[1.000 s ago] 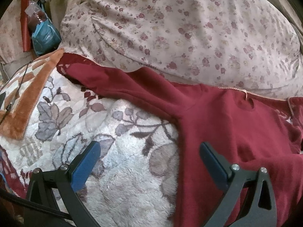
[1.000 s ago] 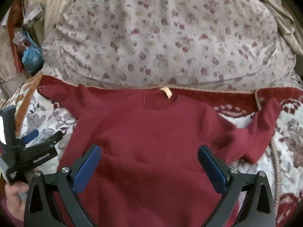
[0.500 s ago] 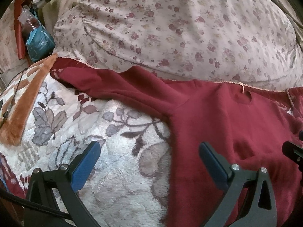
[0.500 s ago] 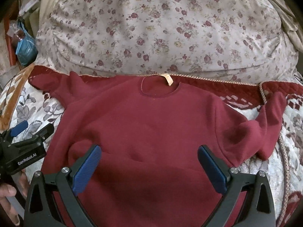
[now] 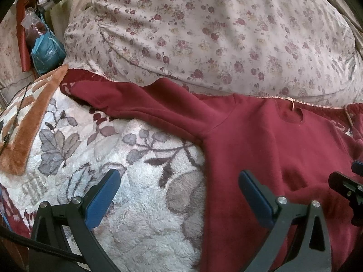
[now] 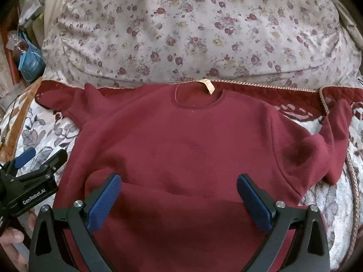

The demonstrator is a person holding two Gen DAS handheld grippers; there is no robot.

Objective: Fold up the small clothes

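A small dark red sweatshirt (image 6: 181,145) lies flat on a fleecy floral blanket (image 5: 140,195), neck with a tan label (image 6: 209,86) toward the far side, both sleeves spread out. My right gripper (image 6: 179,195) is open and empty, hovering over the sweatshirt's lower body. My left gripper (image 5: 179,190) is open and empty above the sweatshirt's left side edge; the sweatshirt (image 5: 261,149) fills the right half of that view, its left sleeve (image 5: 140,104) stretching away to the left. The left gripper also shows at the right wrist view's left edge (image 6: 34,167).
A big flowered pillow (image 6: 192,29) lies just beyond the sweatshirt's neck. A blue packet (image 5: 45,52) and clutter sit at the far left. An orange-brown blanket border (image 5: 29,122) runs along the left. A dark red quilted border with cord trim (image 6: 317,93) lies at the right.
Both grippers have moved a little forward and lower over the sweatshirt, which looks larger now. The right gripper has come into the left view's right edge. Both stay open.
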